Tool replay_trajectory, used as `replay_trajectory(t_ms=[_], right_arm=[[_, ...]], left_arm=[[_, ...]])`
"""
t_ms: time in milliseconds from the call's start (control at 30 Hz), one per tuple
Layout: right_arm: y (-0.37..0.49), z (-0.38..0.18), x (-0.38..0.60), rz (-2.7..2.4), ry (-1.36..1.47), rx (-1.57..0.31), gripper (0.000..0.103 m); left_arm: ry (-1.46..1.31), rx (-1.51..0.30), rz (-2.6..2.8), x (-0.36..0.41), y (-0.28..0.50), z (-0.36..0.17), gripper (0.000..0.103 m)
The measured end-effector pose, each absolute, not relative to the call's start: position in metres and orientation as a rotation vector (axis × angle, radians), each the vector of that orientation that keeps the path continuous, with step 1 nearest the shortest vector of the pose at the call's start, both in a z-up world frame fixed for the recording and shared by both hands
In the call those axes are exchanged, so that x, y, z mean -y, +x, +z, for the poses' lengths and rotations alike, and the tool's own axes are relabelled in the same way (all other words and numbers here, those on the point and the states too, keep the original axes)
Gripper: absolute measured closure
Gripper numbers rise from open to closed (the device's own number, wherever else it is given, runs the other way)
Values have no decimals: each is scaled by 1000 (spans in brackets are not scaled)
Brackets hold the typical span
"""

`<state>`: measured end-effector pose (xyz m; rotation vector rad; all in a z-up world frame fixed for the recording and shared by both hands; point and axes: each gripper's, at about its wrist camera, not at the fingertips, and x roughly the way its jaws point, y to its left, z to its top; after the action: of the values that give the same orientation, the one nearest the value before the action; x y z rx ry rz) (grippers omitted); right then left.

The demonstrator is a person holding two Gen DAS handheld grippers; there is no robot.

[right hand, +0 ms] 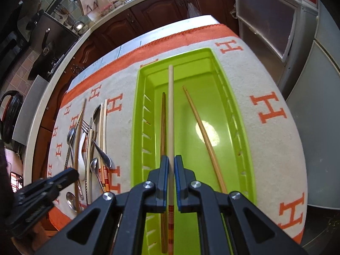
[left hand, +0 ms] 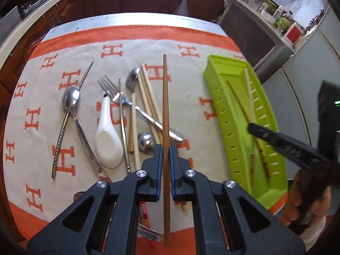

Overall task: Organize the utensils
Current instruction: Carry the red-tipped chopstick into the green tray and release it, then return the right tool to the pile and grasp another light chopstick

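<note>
Left gripper [left hand: 166,148]: jaws pinched onto a brown chopstick [left hand: 165,110], gripped partway along so both ends stick out; it hangs above the pile, clear of the other utensils, probably so it can be carried off without dragging them
Right gripper [right hand: 171,159]: jaws closed on a pale chopstick [right hand: 171,110] with a red-banded end, held lengthwise over the tray [right hand: 244,114] so it lines up with the tray's long sides before release
Tray: green, slotted walls, lying near the right edge of the cloth [left hand: 187,80]; it already holds a brown stick [right hand: 163,123] by its left wall and a bamboo one [right hand: 204,136] angled across the floor
Pile: spoons [left hand: 71,99], a fork [left hand: 119,97], a white ceramic spoon [left hand: 107,136] and more chopsticks [left hand: 146,97] lie crossed over each other mid-cloth, unsorted
Hedge: whether the pale chopstick's far tip touches the tray floor is unclear
Progress: early, as most pieces are still on the cloth
Next: pale stick goes down, then the brown one should follow beside its match
</note>
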<state>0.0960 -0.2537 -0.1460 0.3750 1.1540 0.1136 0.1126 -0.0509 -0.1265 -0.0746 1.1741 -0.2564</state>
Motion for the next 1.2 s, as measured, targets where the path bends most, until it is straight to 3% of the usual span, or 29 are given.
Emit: replay_trajectory(t_ms=[533,933,1200], right_arm=[[59,-101,294,6,461,-1018,96],[37,-85,318,-70,493,-975,96],[33,-80,305,-36,472,-978,96]], left_arm=[[-125,-1171,-429,125,119,-73,99],[-79,-1288,-436,179,125,-114,98],[26,-1291,-411,159,108,-117,97]])
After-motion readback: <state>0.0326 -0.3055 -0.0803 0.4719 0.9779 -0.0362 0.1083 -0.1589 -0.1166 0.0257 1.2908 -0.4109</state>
